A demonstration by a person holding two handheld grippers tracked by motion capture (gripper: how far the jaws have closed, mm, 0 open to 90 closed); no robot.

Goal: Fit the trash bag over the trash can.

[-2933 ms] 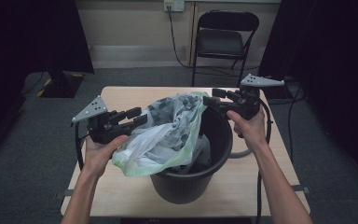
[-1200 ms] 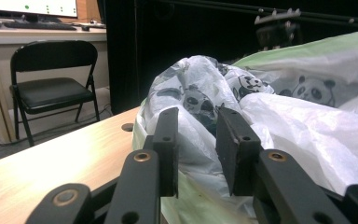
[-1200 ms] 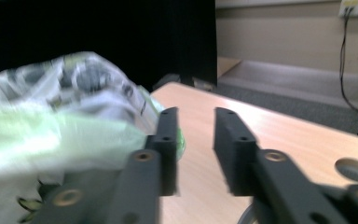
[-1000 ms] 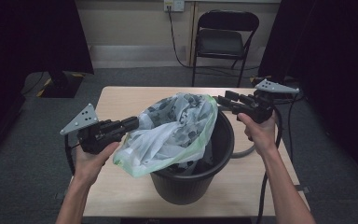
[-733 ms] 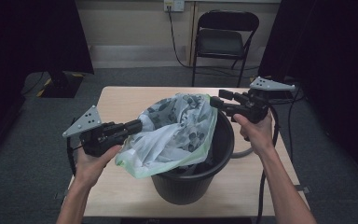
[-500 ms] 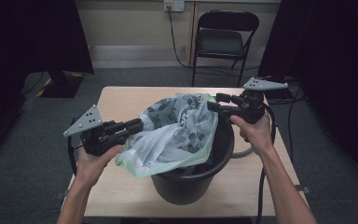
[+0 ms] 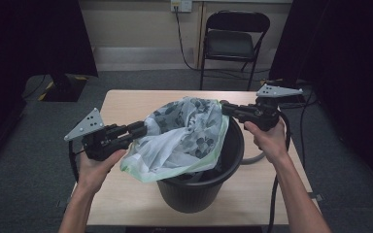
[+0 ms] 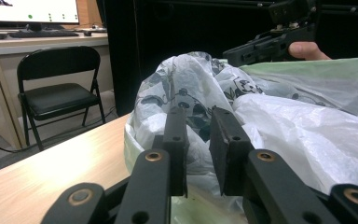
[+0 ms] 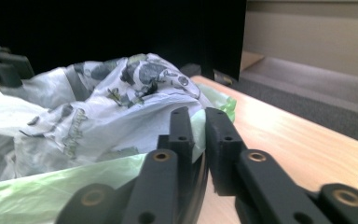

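Both grippers clenched on the plastic bag [image 7: 184, 138], left gripper [image 7: 143, 128] and right gripper [image 7: 225, 108] stretching its mouth apart over the black bin [image 7: 199, 191] mid-counter to line it.

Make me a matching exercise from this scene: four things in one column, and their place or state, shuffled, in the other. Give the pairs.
Things:
1. plastic bag
2. black bucket
3. folding chair
4. left tool

Places or states:
A. stands on the wooden table
B. stands on the floor behind the table
C. stretched between both tools over the bucket's mouth
D. clamped on the bag's left edge

Pairs: 1-C, 2-A, 3-B, 4-D
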